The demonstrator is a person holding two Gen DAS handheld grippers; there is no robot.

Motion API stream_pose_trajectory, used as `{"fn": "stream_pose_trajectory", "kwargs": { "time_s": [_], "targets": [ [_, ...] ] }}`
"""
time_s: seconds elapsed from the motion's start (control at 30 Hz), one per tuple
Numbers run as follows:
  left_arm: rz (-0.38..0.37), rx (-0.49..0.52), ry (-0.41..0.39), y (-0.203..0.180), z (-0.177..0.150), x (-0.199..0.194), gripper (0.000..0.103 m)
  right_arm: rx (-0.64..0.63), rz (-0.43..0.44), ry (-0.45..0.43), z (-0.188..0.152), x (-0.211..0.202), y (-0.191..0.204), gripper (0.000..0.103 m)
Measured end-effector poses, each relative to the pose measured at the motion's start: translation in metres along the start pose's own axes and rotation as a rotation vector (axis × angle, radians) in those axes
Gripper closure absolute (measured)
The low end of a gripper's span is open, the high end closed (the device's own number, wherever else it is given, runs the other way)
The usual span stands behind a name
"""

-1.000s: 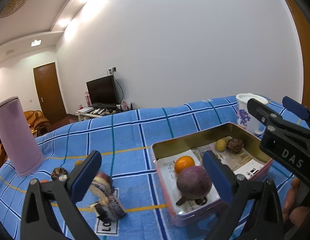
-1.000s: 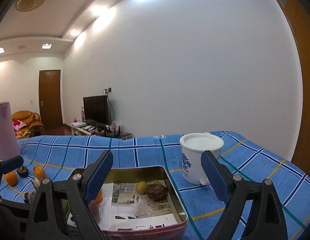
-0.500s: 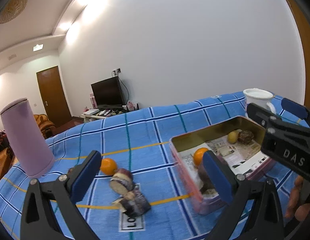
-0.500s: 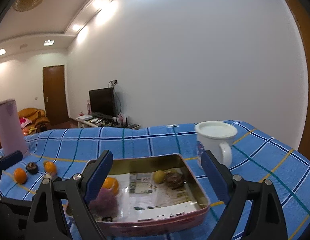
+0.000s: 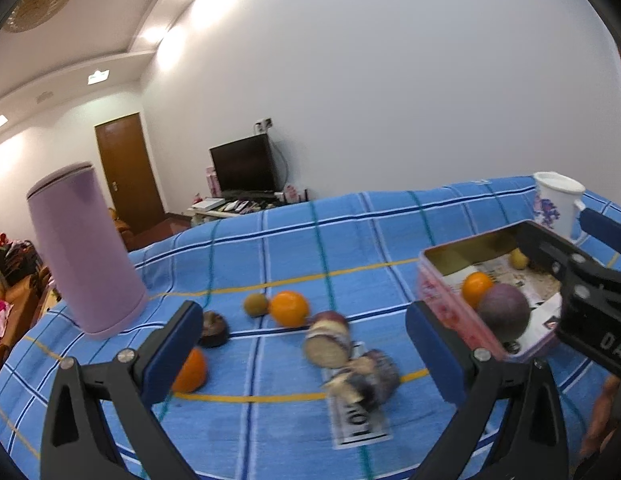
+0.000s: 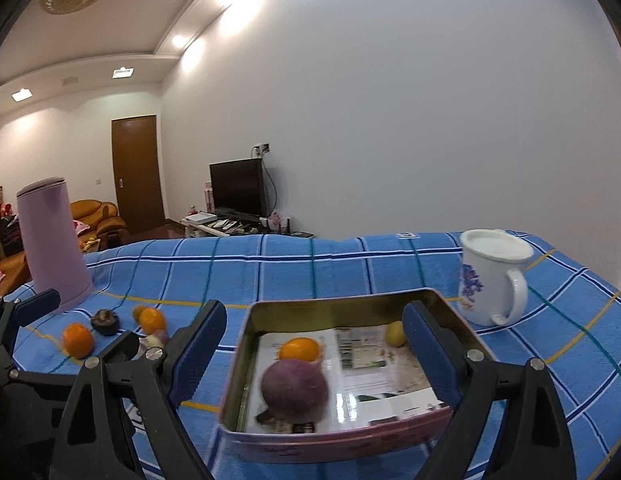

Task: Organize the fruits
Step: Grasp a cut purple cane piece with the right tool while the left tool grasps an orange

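A pink tin (image 6: 238, 360) lined with paper holds a purple fruit (image 6: 294, 386), an orange (image 6: 300, 349) and a small yellow fruit (image 6: 395, 333). My right gripper (image 6: 314, 352) is open and empty above the tin. My left gripper (image 5: 304, 344) is open and empty over loose fruit on the blue cloth: two oranges (image 5: 289, 308) (image 5: 190, 370), a cut purple fruit (image 5: 328, 340), a dark mangosteen (image 5: 213, 322) and a small brown fruit (image 5: 255, 304). The tin also shows at the right of the left wrist view (image 5: 450, 308).
A tall lilac flask (image 5: 84, 248) stands at the back left of the table. A white mug (image 6: 490, 280) stands right of the tin. A crumpled wrapper (image 5: 366, 376) lies on a printed card (image 5: 358, 420). The table edge is near the mug.
My left gripper has swung left, away from the tin and toward the loose fruit. My right gripper has come nearer over the tin. Both stay open.
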State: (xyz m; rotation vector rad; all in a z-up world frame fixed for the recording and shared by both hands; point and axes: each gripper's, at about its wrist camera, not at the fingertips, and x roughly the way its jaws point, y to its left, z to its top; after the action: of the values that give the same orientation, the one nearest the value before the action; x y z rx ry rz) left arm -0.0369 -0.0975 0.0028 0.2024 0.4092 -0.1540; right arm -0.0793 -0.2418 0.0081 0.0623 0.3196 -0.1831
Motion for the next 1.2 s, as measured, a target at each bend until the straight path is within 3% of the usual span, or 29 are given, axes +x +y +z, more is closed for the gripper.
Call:
{"fn": "stream_pose_trajectory", "kwargs": {
  "time_s": [0.23, 0.47, 0.73, 0.9, 1.03, 1.1, 1.2],
  "targets": [
    [0.055, -0.056, 0.054, 0.042, -0.008, 0.008, 0.000, -0.008, 0.046, 0.024, -0.002, 0.002, 0.022, 0.012],
    [0.111, -0.144, 0.159, 0.092, -0.020, 0.019, 0.000, -0.033, 0.102, 0.058, -0.004, 0.006, 0.047, 0.012],
    [0.107, -0.269, 0.227, 0.151, -0.023, 0.017, 0.000, -0.127, 0.229, 0.248, -0.013, 0.031, 0.090, 0.012],
    [0.100, -0.252, 0.254, 0.174, -0.021, 0.019, 0.000, -0.186, 0.278, 0.346, -0.022, 0.048, 0.110, 0.012],
    [0.062, -0.183, 0.278, 0.166, -0.020, 0.028, 0.000, -0.236, 0.272, 0.434, -0.030, 0.065, 0.125, 0.013],
    [0.015, -0.152, 0.300, 0.156, -0.018, 0.034, 0.000, -0.246, 0.284, 0.471, -0.033, 0.072, 0.129, 0.024],
    [-0.010, -0.097, 0.329, 0.138, -0.018, 0.048, 0.000, -0.279, 0.280, 0.499, -0.037, 0.075, 0.135, 0.032]
  ]
}}
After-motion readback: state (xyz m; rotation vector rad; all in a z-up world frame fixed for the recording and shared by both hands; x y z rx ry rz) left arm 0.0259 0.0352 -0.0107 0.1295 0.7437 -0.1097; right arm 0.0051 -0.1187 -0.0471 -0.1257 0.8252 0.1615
